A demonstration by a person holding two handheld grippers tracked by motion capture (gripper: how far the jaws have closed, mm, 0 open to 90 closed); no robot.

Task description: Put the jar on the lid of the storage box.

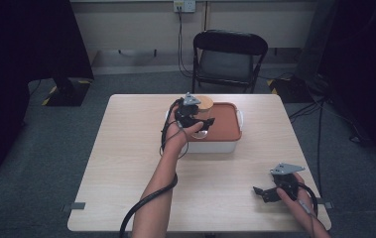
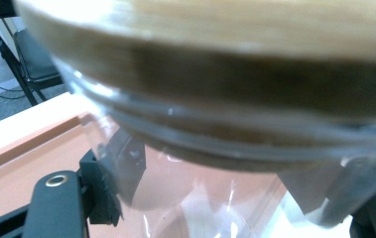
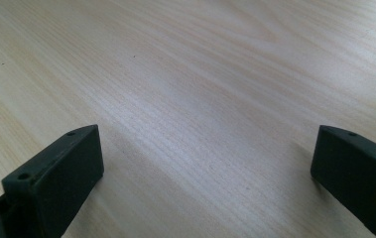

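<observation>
Glass is slick: the jar (image 1: 203,115), pinched between the left gripper (image 1: 199,121) jaws just under its wooden lid (image 2: 215,54) above the tray (image 1: 227,130), could slip; right gripper (image 1: 267,191) rests wide open, empty

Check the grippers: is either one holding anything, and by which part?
The left gripper grips a clear glass jar by its body, just below the wooden lid. The right gripper is open, holding nothing.

The right claw (image 3: 205,173) stands wide apart, black jaws at seven and four o'clock. Pale wood-grain counter (image 3: 200,74) spreads from between them toward twelve.
</observation>
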